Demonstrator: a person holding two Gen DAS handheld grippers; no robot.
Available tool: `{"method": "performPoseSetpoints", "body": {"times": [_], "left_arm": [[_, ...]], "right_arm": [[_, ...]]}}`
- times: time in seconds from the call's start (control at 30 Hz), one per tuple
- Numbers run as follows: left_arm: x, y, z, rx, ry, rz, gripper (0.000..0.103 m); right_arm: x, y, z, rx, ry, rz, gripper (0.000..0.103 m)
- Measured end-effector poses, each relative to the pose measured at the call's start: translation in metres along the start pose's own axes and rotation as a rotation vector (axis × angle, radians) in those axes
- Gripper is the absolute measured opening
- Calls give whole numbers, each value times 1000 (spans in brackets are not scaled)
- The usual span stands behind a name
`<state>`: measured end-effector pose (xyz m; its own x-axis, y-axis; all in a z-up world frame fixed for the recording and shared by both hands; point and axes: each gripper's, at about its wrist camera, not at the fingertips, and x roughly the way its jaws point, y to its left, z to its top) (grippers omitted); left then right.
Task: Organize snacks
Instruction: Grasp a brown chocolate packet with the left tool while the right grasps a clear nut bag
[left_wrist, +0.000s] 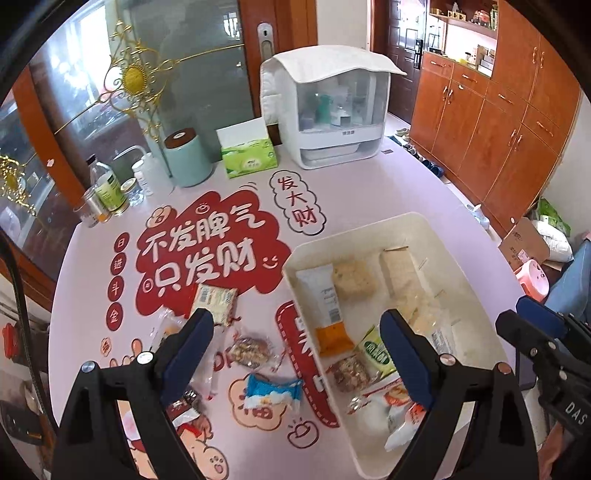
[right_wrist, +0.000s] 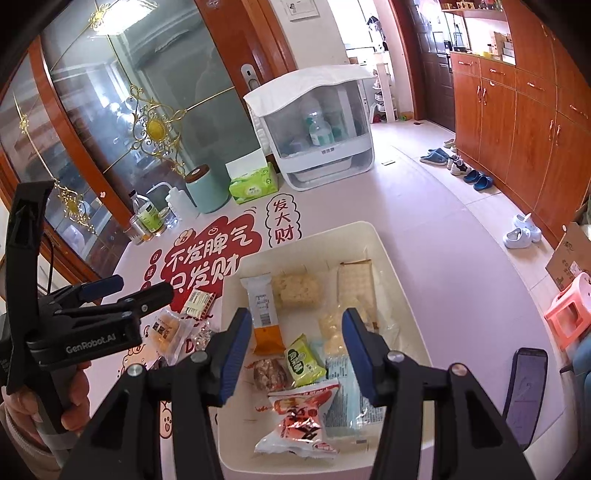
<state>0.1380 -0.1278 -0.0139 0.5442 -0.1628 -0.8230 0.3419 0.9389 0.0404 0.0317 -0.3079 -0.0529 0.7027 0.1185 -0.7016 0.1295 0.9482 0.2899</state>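
A cream tray (left_wrist: 369, 232) (right_wrist: 399, 291) on the pink table holds several snacks: a white and orange bar (left_wrist: 325, 306) (right_wrist: 264, 314), a rice cake (left_wrist: 352, 278), a green packet (right_wrist: 303, 362) and a red and white packet (right_wrist: 303, 417). Loose snacks lie left of the tray: a blue packet (left_wrist: 271, 397), a nut bar (left_wrist: 249, 350) and a yellow-white packet (left_wrist: 216, 301). My left gripper (left_wrist: 295, 332) is open and empty above the tray's left edge. My right gripper (right_wrist: 295, 332) is open and empty above the tray.
At the table's back stand a white storage box (left_wrist: 332, 110), a green tissue box (left_wrist: 249, 153), a teal canister (left_wrist: 186, 155) and bottles (left_wrist: 107, 188). A phone (right_wrist: 526, 395) lies right of the tray. A wooden cabinet (right_wrist: 517, 110) and shoes are on the right.
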Motion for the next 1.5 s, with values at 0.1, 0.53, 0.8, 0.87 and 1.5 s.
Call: {"method": "performPoseSetpoints", "body": {"times": [0.1,0.53,0.8,0.87,1.5], "left_arm": [[-9,17,-10,-16,-3,11,91],[-61,146,-46,-183,-39,119,91],[-63,217,-70,-258,-26,151,91],[-56,227,-76,-256,-9,148,91],[118,218,-169,55,335,-129,91]], "right_arm": [[-2,8,-6,-6,4,4,52],[11,80,-29,-78,60,46,52],[25,141,-37,-143,86,77,52],[32,154,-39,-154,98,77,52],[168,209,-63,-320,313,-2,52]]}}
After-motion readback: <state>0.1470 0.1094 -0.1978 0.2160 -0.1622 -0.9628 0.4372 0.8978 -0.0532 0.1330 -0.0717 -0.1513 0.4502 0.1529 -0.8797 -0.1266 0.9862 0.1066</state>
